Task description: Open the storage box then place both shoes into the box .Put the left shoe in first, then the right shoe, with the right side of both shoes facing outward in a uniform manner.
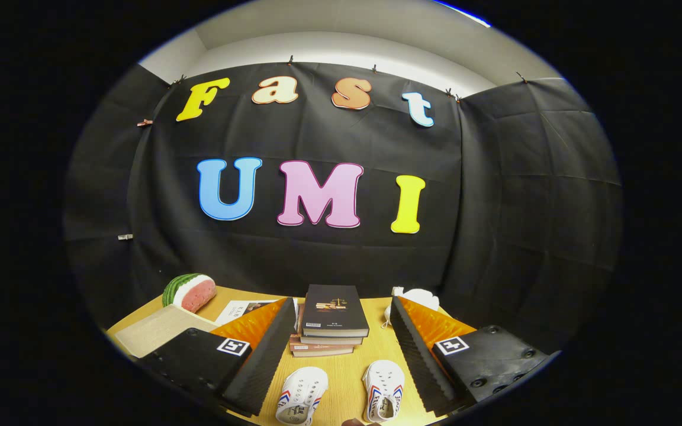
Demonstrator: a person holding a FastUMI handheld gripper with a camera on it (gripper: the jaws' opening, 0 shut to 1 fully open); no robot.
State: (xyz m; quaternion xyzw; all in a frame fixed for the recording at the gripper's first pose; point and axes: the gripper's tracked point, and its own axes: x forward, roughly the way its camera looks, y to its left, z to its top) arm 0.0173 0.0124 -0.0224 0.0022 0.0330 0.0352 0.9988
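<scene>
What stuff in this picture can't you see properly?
- White thing beyond the gripper: partly behind one open finger; cannot tell what it is.
- Two white shoes between the fingers: heels cut off by the view's edge.
- Lower books in the stack: covered by the top one.
- Paper near the watermelon slice: partly behind the other finger.

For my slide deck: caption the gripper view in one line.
Open gripper fingers flank two white sneakers on a wooden table, stacked books ahead.

Bright, even light from overhead falls on my worktop (347, 378) with soft shadows, everything sharp, though the fisheye bends straight edges outward.
</scene>
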